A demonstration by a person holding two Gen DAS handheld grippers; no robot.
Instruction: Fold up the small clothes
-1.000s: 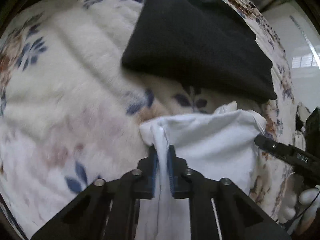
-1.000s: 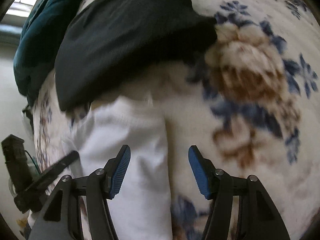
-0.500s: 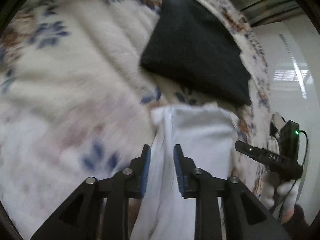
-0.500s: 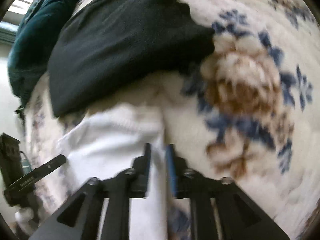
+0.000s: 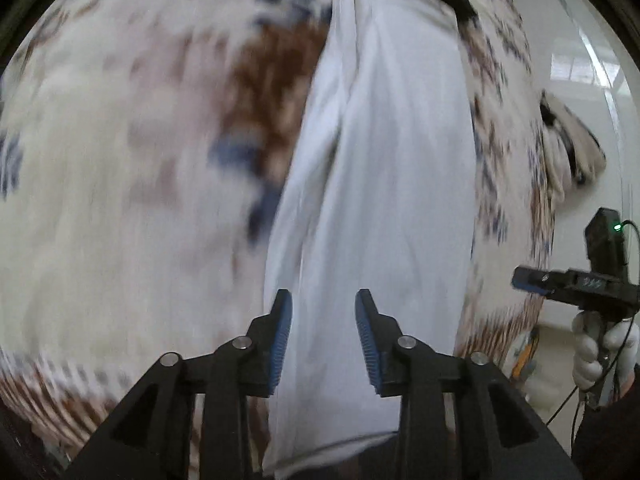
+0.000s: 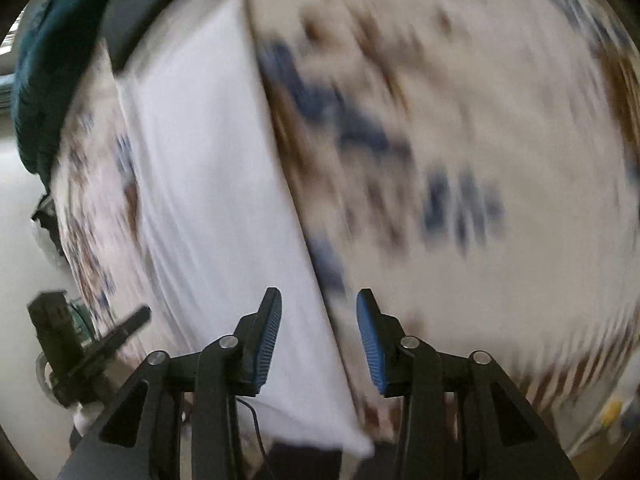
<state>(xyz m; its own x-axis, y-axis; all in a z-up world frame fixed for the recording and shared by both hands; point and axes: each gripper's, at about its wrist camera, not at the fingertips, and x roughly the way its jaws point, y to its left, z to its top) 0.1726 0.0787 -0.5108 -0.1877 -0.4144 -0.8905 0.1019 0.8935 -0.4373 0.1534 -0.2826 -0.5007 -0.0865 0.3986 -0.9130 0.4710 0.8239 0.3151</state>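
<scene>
No legible text, label, brand or number is found in either view. The right gripper, seen from the left wrist camera, bears small pale markings on its black body, too blurred and small to read. Both views are motion-blurred.

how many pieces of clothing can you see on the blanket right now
3: a white garment stretched out before both open grippers, a black garment at its far end, a teal garment beyond. Blur may hide others.
</scene>
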